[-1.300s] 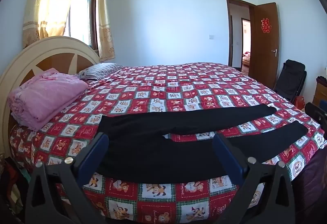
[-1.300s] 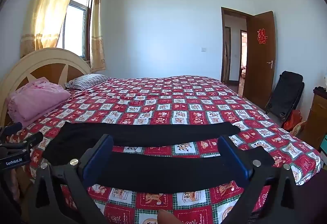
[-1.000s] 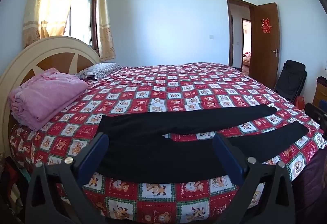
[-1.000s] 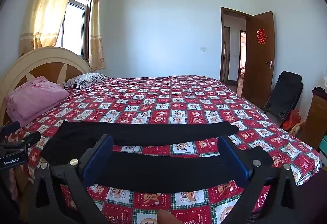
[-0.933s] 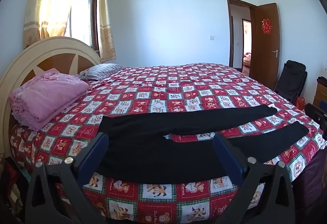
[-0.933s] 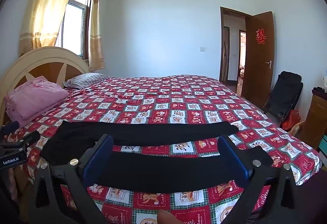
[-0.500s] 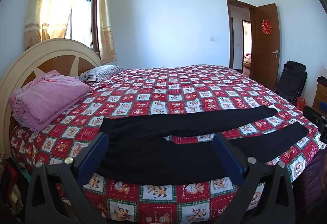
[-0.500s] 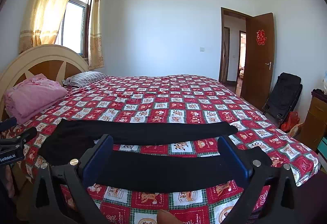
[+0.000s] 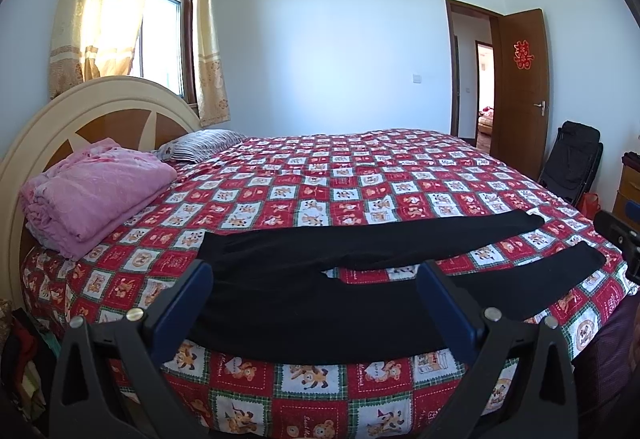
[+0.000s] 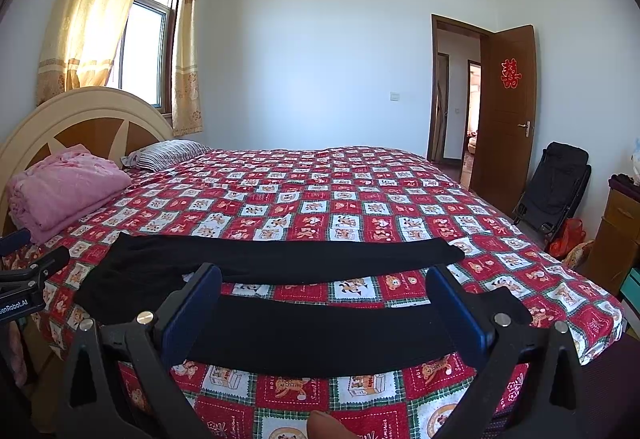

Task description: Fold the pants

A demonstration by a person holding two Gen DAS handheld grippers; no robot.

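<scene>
Black pants lie flat on the red patterned bedspread, waist at the left, two legs spread apart toward the right. In the right wrist view the pants lie the same way near the bed's front edge. My left gripper is open and empty, held in front of the waist part above the bed's front edge. My right gripper is open and empty, held in front of the near leg. Neither touches the cloth.
A folded pink blanket and a striped pillow lie at the headboard on the left. A black folding chair, a wooden cabinet and an open door stand on the right.
Both views have drifted slightly; the right gripper has shifted a little to the right along the bed. The pants have not moved and both grippers stay open.
</scene>
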